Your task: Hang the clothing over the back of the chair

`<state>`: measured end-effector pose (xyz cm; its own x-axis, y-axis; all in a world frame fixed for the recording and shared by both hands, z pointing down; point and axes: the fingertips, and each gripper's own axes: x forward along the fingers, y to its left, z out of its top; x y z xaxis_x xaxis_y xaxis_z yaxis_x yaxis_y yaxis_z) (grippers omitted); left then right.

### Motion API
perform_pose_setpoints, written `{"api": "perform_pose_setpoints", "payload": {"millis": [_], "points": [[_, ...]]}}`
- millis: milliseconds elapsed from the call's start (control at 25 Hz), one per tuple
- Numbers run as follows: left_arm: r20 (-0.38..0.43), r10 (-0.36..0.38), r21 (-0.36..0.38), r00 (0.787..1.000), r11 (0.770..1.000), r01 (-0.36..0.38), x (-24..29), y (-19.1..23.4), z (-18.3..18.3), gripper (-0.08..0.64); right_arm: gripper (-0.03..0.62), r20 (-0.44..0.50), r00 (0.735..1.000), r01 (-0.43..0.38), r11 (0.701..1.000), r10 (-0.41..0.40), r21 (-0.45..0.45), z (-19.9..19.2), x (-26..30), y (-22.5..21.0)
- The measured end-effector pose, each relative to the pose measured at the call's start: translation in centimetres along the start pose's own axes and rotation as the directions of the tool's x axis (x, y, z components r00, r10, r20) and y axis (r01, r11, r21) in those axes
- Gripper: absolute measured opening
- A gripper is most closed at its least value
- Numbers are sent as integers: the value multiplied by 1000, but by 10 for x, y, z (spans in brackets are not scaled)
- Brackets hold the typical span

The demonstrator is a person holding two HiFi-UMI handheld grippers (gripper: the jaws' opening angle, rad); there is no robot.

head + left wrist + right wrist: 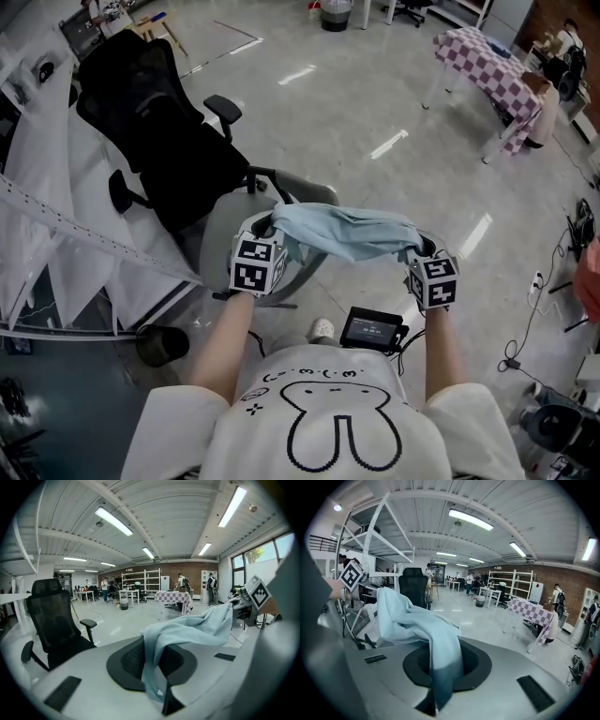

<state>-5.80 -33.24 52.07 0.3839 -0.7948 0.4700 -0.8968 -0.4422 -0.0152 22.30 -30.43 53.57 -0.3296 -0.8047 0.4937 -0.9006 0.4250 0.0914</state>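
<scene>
Left gripper view is where the left claw (pixel 158 698) is seen closed on a fold of the pale blue clothing (pixel 187 630), the cloth being pinched low between its jaws and drawn away toward the other hand; in the right gripper view the right claw (pixel 436 706) is likewise clamped on the opposite end of the clothing, which rises out of the jaws in a soft heap; from the head view the garment is seen to be held off the floor (pixel 375 103), stretched and sagging slightly between the two claws in front of the person; the black chair (pixel 159 141) stands ahead and to the left, well apart from the cloth, with its backrest (pixel 122 80) not yet touched. The step in hand is judged to be the carry toward the chair; for the next move, the clothing would have to be swung left, lifted clear of the top edge of the backrest, lowered so that cloth falls on both sides, and only then released.
</scene>
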Motion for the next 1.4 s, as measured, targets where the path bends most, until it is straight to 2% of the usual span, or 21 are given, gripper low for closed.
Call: {"api": "perform_pose_setpoints", "payload": {"millis": [200, 480, 680, 920, 1040, 1200, 1400], "points": [[-71, -9, -38, 997, 999, 6, 17, 0, -19, 46, 18, -60, 997, -51, 999, 50, -15, -21, 23, 4], [-143, -21, -152, 989, 988, -2, 37, 8, -50, 46, 23, -130, 991, -33, 999, 37, 32, -51, 52, 7], [-181, -51, -230, 982, 973, 8, 53, 12, -59, 46, 25, -195, 980, -26, 999, 31, 27, -62, 66, 9], [-251, -77, -216, 965, 976, 22, 76, 4, -73, 46, 75, -296, 953, -62, 998, 68, 29, -93, 89, 20], [-276, -79, -222, 958, 975, 17, 85, 5, -83, 46, 78, -331, 940, -82, 996, 86, 27, -105, 100, 27], [-303, -79, -220, 950, 976, 11, 92, 7, -94, 46, 78, -356, 929, -87, 995, 96, 40, -115, 110, 28], [-340, -77, -210, 937, 978, 4, 98, 7, -108, 46, 78, -346, 931, -106, 994, 113, 39, -109, 114, 30]]}}
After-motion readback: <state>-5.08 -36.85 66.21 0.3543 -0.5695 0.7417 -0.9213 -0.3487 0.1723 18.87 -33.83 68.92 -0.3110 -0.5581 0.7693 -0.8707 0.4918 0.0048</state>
